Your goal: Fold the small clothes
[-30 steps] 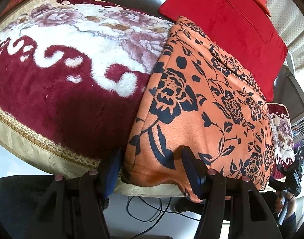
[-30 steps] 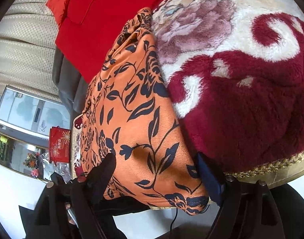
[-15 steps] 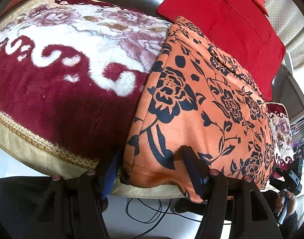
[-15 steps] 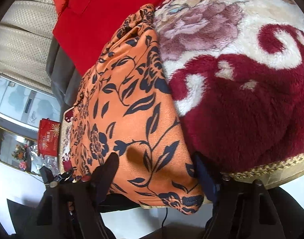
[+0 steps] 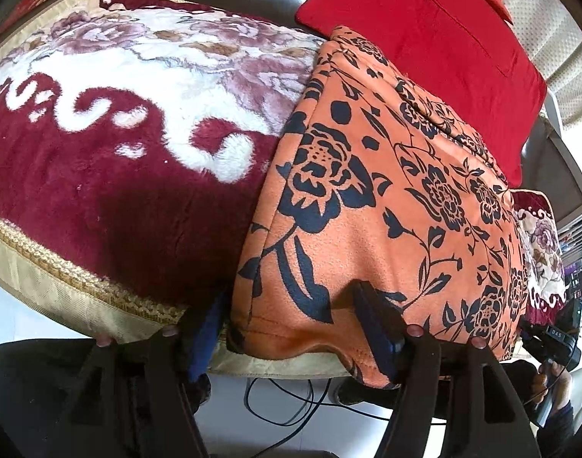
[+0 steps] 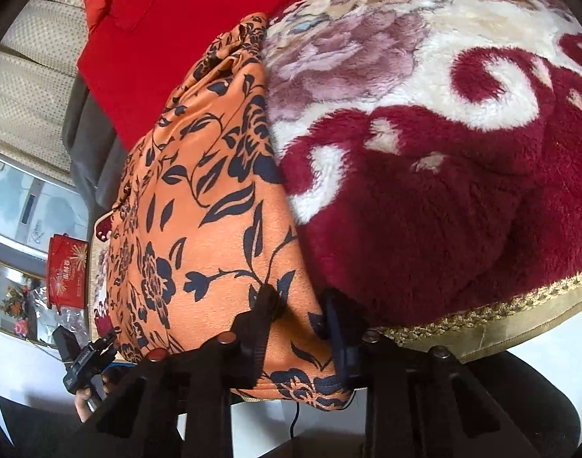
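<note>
From the left wrist, the left gripper [image 5: 295, 324] straddles the near hem of the orange floral garment [image 5: 386, 198], spread on a plush maroon blanket [image 5: 100, 191]; its jaws are closing, narrower than a second ago. From the right wrist, the right gripper [image 6: 302, 320], wide a second ago, now pinches the garment's other near corner, suggesting a fold is about to begin.

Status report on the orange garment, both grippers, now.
Left gripper closing, fingers astride orange garment's near hem. Right gripper closing, fingers bunching the other corner. Garment flat on plush blanket. Nothing in the way.
</note>
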A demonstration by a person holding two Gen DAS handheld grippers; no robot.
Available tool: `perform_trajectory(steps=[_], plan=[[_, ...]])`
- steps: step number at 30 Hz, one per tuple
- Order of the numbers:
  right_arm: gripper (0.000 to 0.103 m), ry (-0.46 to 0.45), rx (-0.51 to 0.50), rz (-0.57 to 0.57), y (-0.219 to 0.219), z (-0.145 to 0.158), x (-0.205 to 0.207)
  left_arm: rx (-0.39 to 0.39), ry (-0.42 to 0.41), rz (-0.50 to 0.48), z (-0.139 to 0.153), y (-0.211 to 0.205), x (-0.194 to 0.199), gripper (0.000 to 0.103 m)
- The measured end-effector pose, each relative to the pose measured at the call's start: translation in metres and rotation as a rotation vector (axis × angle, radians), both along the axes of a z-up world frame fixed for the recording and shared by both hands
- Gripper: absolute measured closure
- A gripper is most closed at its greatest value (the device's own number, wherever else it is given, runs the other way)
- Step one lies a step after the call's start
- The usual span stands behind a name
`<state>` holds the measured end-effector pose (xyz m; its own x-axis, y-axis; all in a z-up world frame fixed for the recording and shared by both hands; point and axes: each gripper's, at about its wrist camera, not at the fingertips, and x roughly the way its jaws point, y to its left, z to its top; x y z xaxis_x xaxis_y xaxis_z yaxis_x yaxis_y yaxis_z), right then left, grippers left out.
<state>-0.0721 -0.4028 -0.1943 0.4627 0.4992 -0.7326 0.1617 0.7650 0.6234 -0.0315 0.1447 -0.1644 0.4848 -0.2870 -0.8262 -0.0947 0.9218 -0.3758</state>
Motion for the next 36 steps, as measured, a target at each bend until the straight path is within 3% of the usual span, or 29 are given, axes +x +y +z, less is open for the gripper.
perform_trajectory(steps=[1,2,3,7,11,14,16,23,26,28,31,32,33,36], plan=[[0.082,0.001,0.005,-0.001,-0.001,0.000,0.000,0.022,0.018,0.007,0.002,0.002,0.001,0.074],[0.093,0.000,0.014,-0.001,-0.003,0.002,-0.001,0.010,0.019,0.008,0.006,0.007,0.000,0.082],[0.096,-0.008,0.039,0.001,-0.006,0.005,-0.002,-0.025,0.008,0.007,0.012,0.012,-0.001,0.095],[0.096,-0.074,0.126,0.010,-0.016,0.031,-0.006,-0.007,-0.067,-0.003,0.036,0.014,-0.004,0.095],[0.091,-0.054,0.071,0.062,-0.010,0.029,0.005,0.034,-0.003,-0.009,0.016,0.005,0.006,0.088],[0.090,0.035,0.062,0.027,-0.011,0.006,0.009,0.033,-0.007,-0.012,0.011,0.002,0.006,0.067],[0.090,0.019,0.076,0.028,-0.010,0.002,0.007,0.021,-0.014,-0.032,0.012,0.000,0.005,0.051],[0.087,0.013,0.128,0.020,-0.017,-0.006,0.004,0.044,-0.021,-0.038,0.011,-0.007,0.003,0.048],[0.085,0.010,0.129,0.024,-0.012,-0.005,0.003,0.072,-0.022,-0.048,0.011,-0.009,0.001,0.052],[0.085,0.011,0.132,0.023,-0.010,-0.005,0.003,0.119,-0.013,-0.053,0.009,-0.009,0.001,0.075],[0.085,0.008,0.109,0.044,-0.009,-0.003,0.003,0.110,-0.009,-0.053,0.014,-0.005,0.001,0.096],[0.087,0.006,0.099,0.050,-0.007,-0.002,0.003,0.105,-0.031,-0.045,0.024,-0.003,-0.002,0.096],[0.097,0.003,0.097,0.057,-0.005,0.001,0.004,0.094,-0.056,-0.035,0.035,-0.001,-0.004,0.096],[0.097,-0.068,0.137,0.057,-0.008,0.028,0.001,0.047,-0.144,-0.041,0.071,0.003,-0.013,0.096]])
